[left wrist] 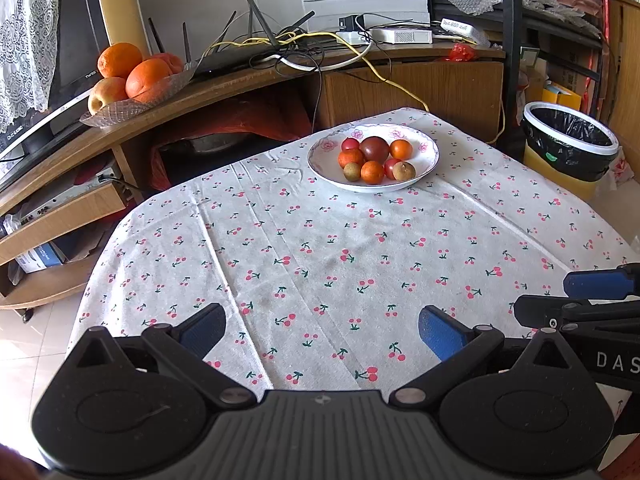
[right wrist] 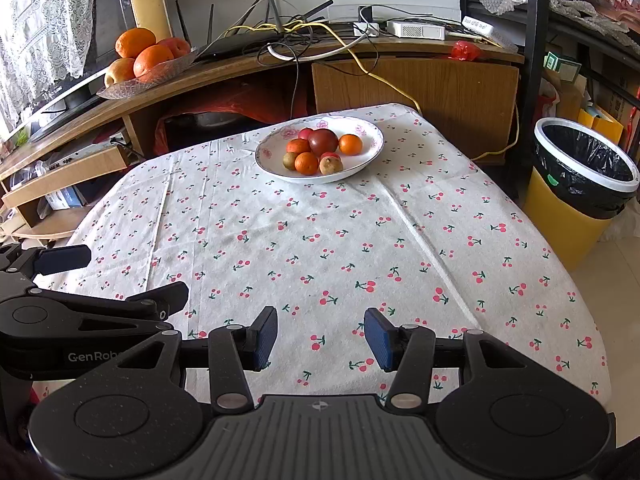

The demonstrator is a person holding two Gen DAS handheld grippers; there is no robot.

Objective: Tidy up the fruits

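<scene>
Left tongs: jaws spread wide, nothing between them, held low over the near edge of the desk. Right tongs: jaws parted to a moderate gap, narrower than the left, also empty. The two sit side by side, each showing at the edge of the other's view, both aimed across the desk at the plate. Judged, this is a rest or ready posture: neither is near any fruit.

Mid-desk: only the cherry-print cloth shows; no loose fruit lies on it.

Far side of the desk: white floral plate holding all the small fruit: one dark reddish piece in the centre, orange, red and brownish pieces packed round it, touching. Grouping on one plate keeps round items from rolling off the cloth.

State of task: the fruit lies gathered on the plate. This fits a finished gathering equally well as a mixed pile awaiting sorting; the views do not settle which.

Beyond the desk: a glass dish with oranges on the shelf at left; a lined bin on the floor at right
</scene>
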